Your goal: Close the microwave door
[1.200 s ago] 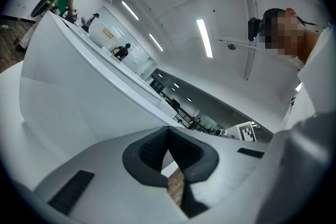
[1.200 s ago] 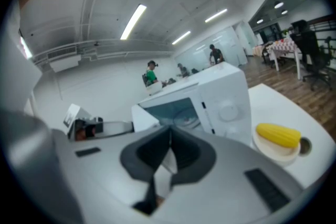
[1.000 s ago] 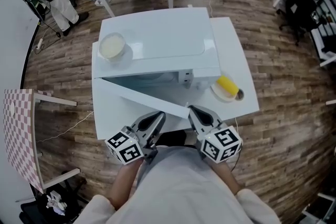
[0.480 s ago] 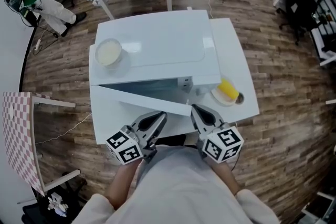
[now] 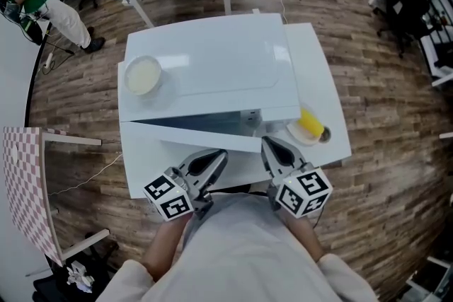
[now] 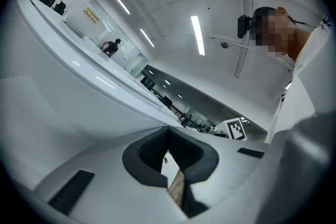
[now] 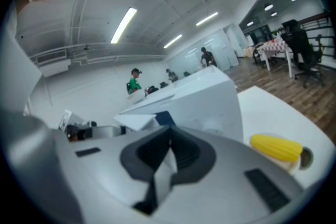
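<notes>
White microwave (image 5: 212,60) stands on the white table (image 5: 315,67), with a bowl (image 5: 142,75) on its top and a corn cob (image 5: 309,122) on a small plate just beside its right side.

1. Door position. The microwave door (image 5: 191,135) is hinged at my left and is not closed. Its free edge stands out from the cabinet toward me, and a narrow dark wedge of the cavity shows between door and cabinet.

2. Right gripper (image 5: 273,151). The jaws are pressed together with nothing between them. The tip sits at the free edge of the door. I cannot tell whether it is touching or just beside.

3. Left gripper (image 5: 210,160). The jaws are drawn together to a thin slit and hold nothing. The tip points at the door's outer face near its middle, and the left gripper view is filled by that white panel.

4. Progress. I judge the swing to be mostly done, as the gap is small. Left to do: push the free edge through the last part of its arc until it meets the cabinet front and latches.
</notes>
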`<state>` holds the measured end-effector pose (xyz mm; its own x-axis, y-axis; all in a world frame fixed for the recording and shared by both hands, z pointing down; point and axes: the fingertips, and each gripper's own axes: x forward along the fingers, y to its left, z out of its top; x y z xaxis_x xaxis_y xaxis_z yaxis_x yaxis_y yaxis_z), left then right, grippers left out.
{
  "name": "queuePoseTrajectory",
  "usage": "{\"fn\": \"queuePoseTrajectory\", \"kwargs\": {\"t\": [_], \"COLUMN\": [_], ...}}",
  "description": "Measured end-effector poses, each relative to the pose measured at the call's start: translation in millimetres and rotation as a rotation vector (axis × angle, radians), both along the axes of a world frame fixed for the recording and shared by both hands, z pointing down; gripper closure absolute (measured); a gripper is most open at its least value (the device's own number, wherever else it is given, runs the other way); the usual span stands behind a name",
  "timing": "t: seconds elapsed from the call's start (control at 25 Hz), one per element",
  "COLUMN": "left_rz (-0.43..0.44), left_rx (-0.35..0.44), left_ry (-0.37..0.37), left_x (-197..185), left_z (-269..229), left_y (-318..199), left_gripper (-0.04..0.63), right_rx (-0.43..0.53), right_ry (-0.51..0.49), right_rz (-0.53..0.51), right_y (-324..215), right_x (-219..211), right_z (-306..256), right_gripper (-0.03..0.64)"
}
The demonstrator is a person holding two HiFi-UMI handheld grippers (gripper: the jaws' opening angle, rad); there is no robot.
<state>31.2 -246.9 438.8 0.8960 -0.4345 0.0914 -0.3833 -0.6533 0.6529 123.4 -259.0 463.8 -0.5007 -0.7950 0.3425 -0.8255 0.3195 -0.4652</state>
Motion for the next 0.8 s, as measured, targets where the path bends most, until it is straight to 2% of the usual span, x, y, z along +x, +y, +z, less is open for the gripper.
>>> {"fn": "queuePoseTrajectory", "kwargs": {"t": [0.32, 0.8], "left_rz": [0.02, -0.018], "left_rx": [0.016, 0.018], "left_ry": [0.015, 0.045], "left_x": [4, 2], "left_z": [-4, 0], "left_y": [-11, -28], "left_gripper": [0.578, 0.578], "right_rx": [-0.001, -0.02], "right_ry": [0.016, 0.072], "right_rz": [0.012, -0.032], "right_y": [-13, -16], "right_x": [7, 8], "right_z": [-1, 5], "right_gripper": [0.594, 0.594]}}
